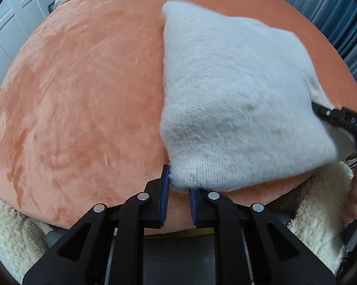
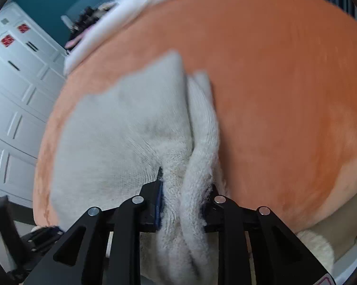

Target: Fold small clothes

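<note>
Lying on the orange blanket (image 1: 83, 95), the white fuzzy garment (image 1: 237, 95) is folded. The left gripper (image 1: 179, 190) has its fingers apart, at the garment's near corner. The right gripper (image 2: 185, 194) is clamped on a bunched fold of the garment.

Your right wrist view is smeared with motion blur, so the white garment (image 2: 121, 128) shows no clear edges and the dark clutter (image 2: 83, 21) at the top left cannot be identified. The bunched cloth hides the right gripper (image 2: 184, 185) fingertips. In your left wrist view, the frame's right edge cuts off that gripper (image 1: 340, 116) and the garment's (image 1: 237, 95) far corner.
</note>
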`<state>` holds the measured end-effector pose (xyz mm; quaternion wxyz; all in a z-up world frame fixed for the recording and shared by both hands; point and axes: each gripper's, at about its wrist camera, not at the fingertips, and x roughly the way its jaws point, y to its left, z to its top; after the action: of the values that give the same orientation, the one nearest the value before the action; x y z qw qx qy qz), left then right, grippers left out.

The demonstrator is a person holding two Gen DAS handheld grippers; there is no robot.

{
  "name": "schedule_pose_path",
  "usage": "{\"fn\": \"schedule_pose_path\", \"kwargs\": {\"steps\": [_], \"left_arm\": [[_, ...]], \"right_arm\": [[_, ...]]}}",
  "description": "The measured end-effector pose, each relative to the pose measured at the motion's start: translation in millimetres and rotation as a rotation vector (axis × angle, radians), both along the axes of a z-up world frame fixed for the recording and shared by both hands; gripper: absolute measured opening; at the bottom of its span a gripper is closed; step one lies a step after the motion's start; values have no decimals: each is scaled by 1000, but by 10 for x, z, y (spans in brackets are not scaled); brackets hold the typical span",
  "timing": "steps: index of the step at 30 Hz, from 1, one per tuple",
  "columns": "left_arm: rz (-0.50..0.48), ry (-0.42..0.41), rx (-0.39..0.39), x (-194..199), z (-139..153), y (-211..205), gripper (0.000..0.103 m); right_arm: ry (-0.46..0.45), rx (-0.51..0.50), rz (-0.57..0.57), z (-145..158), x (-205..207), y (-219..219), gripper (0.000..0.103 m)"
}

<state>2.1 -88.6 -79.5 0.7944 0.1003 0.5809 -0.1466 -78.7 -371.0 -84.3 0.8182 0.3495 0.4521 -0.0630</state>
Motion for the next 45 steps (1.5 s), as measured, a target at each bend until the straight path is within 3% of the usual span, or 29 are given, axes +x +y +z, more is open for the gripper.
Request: {"fn": "schedule_pose_path", "kwargs": {"steps": [3,6,9,11,12,14,15,16,17,20,22,23,25,26,27,29,31,34,35,37,39,40,41,43,45], "left_arm": [[-12,-12,9,-23,23,6,16],[-31,-36,-23,-100,205,12,16],[-63,-69,-113,-243,582,31,16],[-71,-112,-182,-296,817,20,26],[-68,-136,-193,-283,886,-2,36],[-63,-158,-191,-169,897,-108,40],[-50,-156,-168,-89,836,-159,39],[-29,-131,-145,7,727,-198,39],[-10,-94,-141,96,621,-206,39],[25,-35,-97,168,386,-208,38],[14,-32,-83,152,319,-207,40],[11,-25,-72,145,280,-216,40],[9,-15,-55,133,215,-238,42],[6,-16,-55,118,199,-251,43],[2,-18,-47,112,192,-262,43],[-3,-24,-46,84,228,-260,43],[-7,-30,-69,37,317,-229,41],[-11,-60,-146,-31,537,-159,43],[-12,-75,-158,-51,593,-161,46],[-12,-93,-155,-28,599,-190,52],[-5,-70,-115,22,466,-240,52],[7,-39,-93,66,354,-249,52],[26,-16,-70,84,268,-243,52],[40,-6,-59,66,227,-212,54],[29,-15,-44,31,225,-198,54]], "right_arm": [[-19,52,-45,167,-109,-93,34],[-24,-69,-39,436,-149,-60,39],[-74,-160,-40,675,-182,-25,59],[-91,-147,-11,730,-45,-53,63],[-77,-135,8,702,95,-65,64],[-20,-97,65,540,464,-67,71],[23,-96,80,420,610,-62,64],[62,-110,101,348,712,-15,20],[71,-130,127,389,786,21,10],[-178,-130,118,1008,652,11,8],[-218,-108,87,1057,560,-69,8],[-160,-103,73,877,584,-121,8],[74,-122,80,266,738,-176,9],[109,-95,86,54,706,-191,9],[55,-78,57,94,623,-208,8],[-7,-13,25,364,438,-223,21],[-72,-41,24,648,179,-154,24],[-72,-87,43,767,-282,-3,55],[-61,-76,52,738,-350,46,55],[-12,-67,88,532,-491,218,52],[33,-93,95,359,-573,312,28],[54,-81,79,291,-608,297,10],[15,-52,48,352,-671,253,9],[-91,-95,26,679,-809,205,9],[-115,-125,33,837,-851,176,8]]}}
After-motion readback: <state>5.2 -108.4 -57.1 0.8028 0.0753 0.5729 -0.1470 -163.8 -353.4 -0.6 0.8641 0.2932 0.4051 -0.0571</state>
